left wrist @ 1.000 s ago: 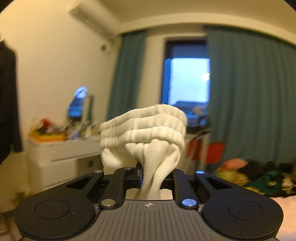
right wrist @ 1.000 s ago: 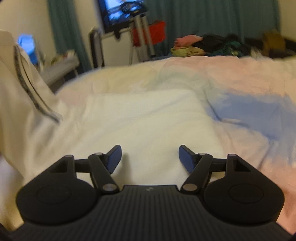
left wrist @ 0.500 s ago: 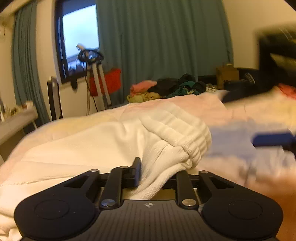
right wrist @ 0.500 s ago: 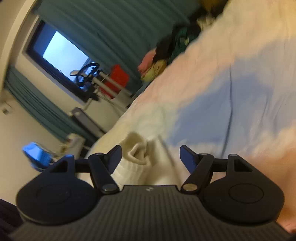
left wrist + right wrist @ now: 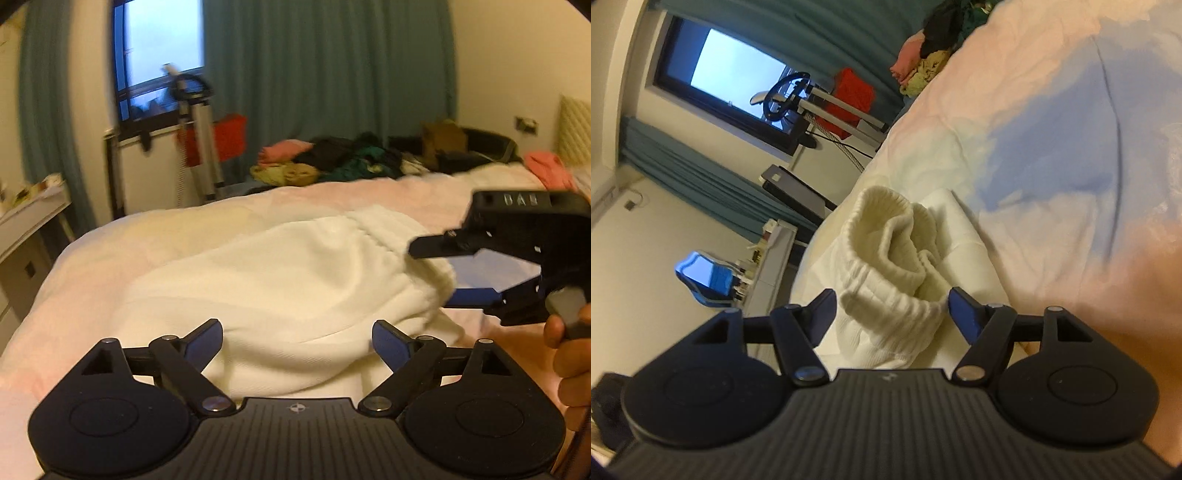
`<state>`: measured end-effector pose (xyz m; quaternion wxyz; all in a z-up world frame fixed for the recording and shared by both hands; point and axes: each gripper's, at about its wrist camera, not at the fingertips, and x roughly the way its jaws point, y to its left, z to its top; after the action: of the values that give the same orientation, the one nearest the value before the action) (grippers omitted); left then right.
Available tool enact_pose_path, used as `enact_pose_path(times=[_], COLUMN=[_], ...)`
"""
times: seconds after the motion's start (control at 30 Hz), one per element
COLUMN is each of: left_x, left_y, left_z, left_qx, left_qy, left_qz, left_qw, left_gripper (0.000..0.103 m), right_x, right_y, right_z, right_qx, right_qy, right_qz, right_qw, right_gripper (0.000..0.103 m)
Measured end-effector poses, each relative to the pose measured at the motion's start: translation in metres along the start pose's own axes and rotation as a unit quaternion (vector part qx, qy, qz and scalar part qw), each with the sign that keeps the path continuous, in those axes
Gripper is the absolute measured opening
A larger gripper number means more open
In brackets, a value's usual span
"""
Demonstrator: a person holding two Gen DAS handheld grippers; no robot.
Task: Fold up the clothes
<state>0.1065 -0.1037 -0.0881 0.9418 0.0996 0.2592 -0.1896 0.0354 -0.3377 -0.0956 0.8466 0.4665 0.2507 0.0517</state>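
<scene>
pastel bedding (image 5: 1052, 155) bears white garment (image 5: 295, 280); left gripper (image 5: 297, 341) opening above it, right gripper (image 5: 890, 308) spread around its cuff.

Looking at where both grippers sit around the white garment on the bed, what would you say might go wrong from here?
1. The left gripper has its jaws opening with nothing pinched between them, so the white ribbed knit garment lies loose and its fold may slump.
2. The right gripper straddles the bunched ribbed cuff with open jaws; closing there could grab several layers at once.
3. Both grippers sit close together, so they might collide.
</scene>
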Motion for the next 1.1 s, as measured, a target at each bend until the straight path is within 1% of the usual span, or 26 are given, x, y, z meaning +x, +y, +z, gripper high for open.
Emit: enact_pose_path(times=[0.07, 0.13, 0.27, 0.33, 0.4, 0.43, 0.5, 0.57, 0.6, 0.7, 0.77, 0.8, 0.83, 0.87, 0.9, 0.93, 0.97, 1.0, 1.07, 1.1], left_x=[-0.018, -0.042, -0.069, -0.081, -0.091, -0.099, -0.103, -0.106, -0.108, -0.114, -0.118, -0.119, -0.118, -0.115, -0.112, -0.109, -0.106, -0.104, -0.105, -0.107], left_y=[0.011, 0.013, 0.034, 0.043, 0.045, 0.045, 0.046, 0.048, 0.049, 0.052, 0.057, 0.059, 0.060, 0.062, 0.062, 0.063, 0.063, 0.064, 0.066, 0.069], left_z=[-0.006, -0.014, -0.018, -0.021, -0.028, -0.033, -0.035, -0.035, -0.035, -0.036, -0.038, -0.039, -0.041, -0.043, -0.044, -0.046, -0.048, -0.049, -0.050, -0.049], left_qx=[-0.025, -0.049, -0.080, -0.091, -0.097, -0.102, -0.107, -0.112, -0.114, -0.122, -0.136, -0.144, -0.151, -0.157, -0.159, -0.160, -0.159, -0.159, -0.160, -0.166], left_qy=[0.003, 0.010, 0.022, 0.028, 0.035, 0.037, 0.037, 0.036, 0.033, 0.020, 0.015, 0.015, 0.019, 0.025, 0.033, 0.042, 0.048, 0.052, 0.053, 0.054], left_qz=[0.011, 0.021, 0.040, 0.048, 0.048, 0.047, 0.044, 0.043, 0.041, 0.036, 0.033, 0.033, 0.032, 0.031, 0.032, 0.034, 0.036, 0.038, 0.037, 0.031], left_qw=[0.9996, 0.9985, 0.9958, 0.9943, 0.9935, 0.9930, 0.9925, 0.9922, 0.9921, 0.9917, 0.9900, 0.9889, 0.9878, 0.9868, 0.9862, 0.9857, 0.9854, 0.9853, 0.9850, 0.9841], left_gripper=[0.089, 0.090, 0.090, 0.090, 0.090, 0.090, 0.090, 0.090, 0.090, 0.090, 0.091, 0.092, 0.093, 0.093, 0.093, 0.093, 0.093, 0.093, 0.093, 0.093], right_x=[0.006, 0.010, 0.016, 0.020, 0.022, 0.023, 0.022, 0.020, 0.015, -0.005, -0.017, -0.019, -0.017, -0.010, -0.003, 0.004, 0.008, 0.008, 0.007, 0.009], right_y=[0.002, 0.000, 0.000, 0.006, 0.014, 0.019, 0.030, 0.042, 0.048, 0.068, 0.068, 0.063, 0.054, 0.041, 0.024, 0.006, -0.010, -0.023, -0.037, -0.043], right_z=[-0.002, -0.005, -0.011, -0.013, -0.017, -0.019, -0.022, -0.026, -0.026, -0.023, -0.016, -0.011, -0.007, -0.003, 0.000, 0.002, 0.003, 0.004, 0.007, 0.007], right_qx=[-0.012, -0.019, -0.014, -0.028, -0.061, -0.079, -0.118, -0.158, -0.174, -0.205, -0.195, -0.189, -0.176, -0.156, -0.123, -0.084, -0.042, -0.002, 0.052, 0.078], right_qy=[0.004, 0.009, -0.002, -0.006, -0.012, -0.015, -0.029, -0.044, -0.056, -0.102, -0.126, -0.132, -0.126, -0.106, -0.079, -0.051, -0.036, -0.033, -0.023, -0.010], right_qz=[-0.012, -0.035, -0.049, -0.063, -0.078, -0.086, -0.104, -0.123, -0.122, -0.102, -0.091, -0.099, -0.115, -0.131, -0.140, -0.147, -0.143, -0.133, -0.107, -0.086], right_qw=[1.000, 0.999, 0.999, 0.998, 0.995, 0.993, 0.987, 0.979, 0.976, 0.968, 0.968, 0.968, 0.969, 0.973, 0.979, 0.984, 0.988, 0.991, 0.993, 0.993], right_gripper=[0.071, 0.073, 0.075, 0.075, 0.074, 0.071, 0.051, 0.042, 0.038, 0.034, 0.034, 0.034, 0.035, 0.038, 0.045, 0.050, 0.064, 0.077, 0.079, 0.079])
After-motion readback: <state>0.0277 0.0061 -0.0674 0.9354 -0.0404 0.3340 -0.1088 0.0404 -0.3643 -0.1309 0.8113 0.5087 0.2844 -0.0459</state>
